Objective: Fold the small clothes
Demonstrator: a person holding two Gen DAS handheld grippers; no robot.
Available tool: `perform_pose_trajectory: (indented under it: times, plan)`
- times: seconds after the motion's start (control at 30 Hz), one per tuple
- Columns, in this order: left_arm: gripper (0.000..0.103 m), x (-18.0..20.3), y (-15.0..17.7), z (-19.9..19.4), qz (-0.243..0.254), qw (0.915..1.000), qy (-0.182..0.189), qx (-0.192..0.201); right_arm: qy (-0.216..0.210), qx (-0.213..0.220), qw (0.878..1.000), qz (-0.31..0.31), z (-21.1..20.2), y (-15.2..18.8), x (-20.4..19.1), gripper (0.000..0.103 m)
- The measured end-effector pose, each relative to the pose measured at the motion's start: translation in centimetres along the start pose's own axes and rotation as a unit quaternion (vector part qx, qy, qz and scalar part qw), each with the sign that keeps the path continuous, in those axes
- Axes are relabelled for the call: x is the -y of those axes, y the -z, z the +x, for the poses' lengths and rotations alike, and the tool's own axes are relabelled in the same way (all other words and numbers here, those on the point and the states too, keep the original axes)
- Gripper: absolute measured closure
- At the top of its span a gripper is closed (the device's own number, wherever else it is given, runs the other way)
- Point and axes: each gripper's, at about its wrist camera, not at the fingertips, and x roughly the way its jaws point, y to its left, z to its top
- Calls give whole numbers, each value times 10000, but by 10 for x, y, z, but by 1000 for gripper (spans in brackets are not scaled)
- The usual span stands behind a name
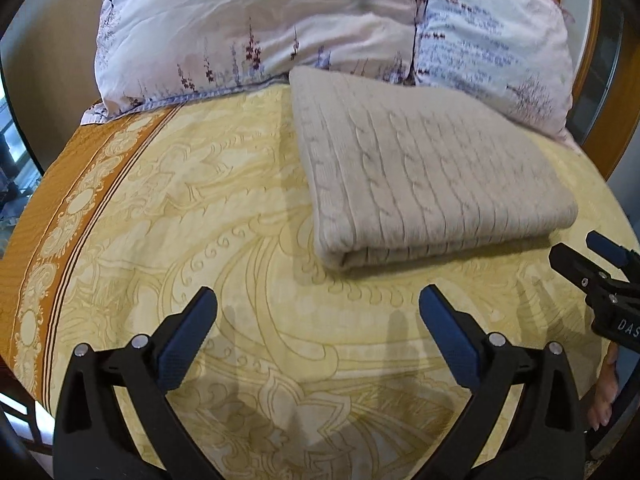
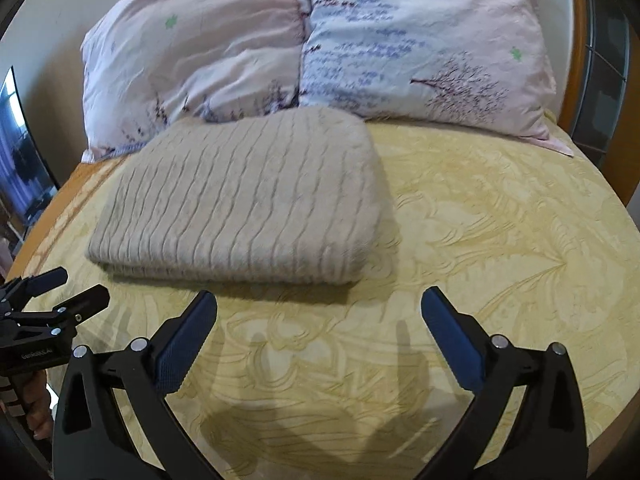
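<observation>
Beige cable-knit sweater (image 1: 432, 172), folded into a thick rectangle, lies flat on the yellow patterned bedspread (image 1: 248, 264) with its far edge just against two pale floral pillows (image 1: 256, 28) at the head of the bed; left gripper (image 1: 318, 312), black with blue textured pads (image 1: 188, 344), hovers over bare bedspread near the sweater's folded front edge, jaws spread wide and holding nothing; right gripper (image 2: 319, 312) hovers likewise beside the sweater's near right corner, jaws wide apart, empty, and clear of the fabric
</observation>
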Motion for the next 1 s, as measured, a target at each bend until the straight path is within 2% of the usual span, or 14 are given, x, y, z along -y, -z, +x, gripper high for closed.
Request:
perform_pose_trajectory:
  times: [0.23,0.43,1.0]
  plan:
    - [2,6,6,8,157,9995,-203,-202,107,-347,9993,-47,11,6,-10,1]
    - [2,6,4,12,104,9993,-173,-322,241,-499,9985,-22,18,9,-11,1]
    - [2,6,-2,14,38,9990,-151,-419,433,-558,9975,-39,21,7,-11,1]
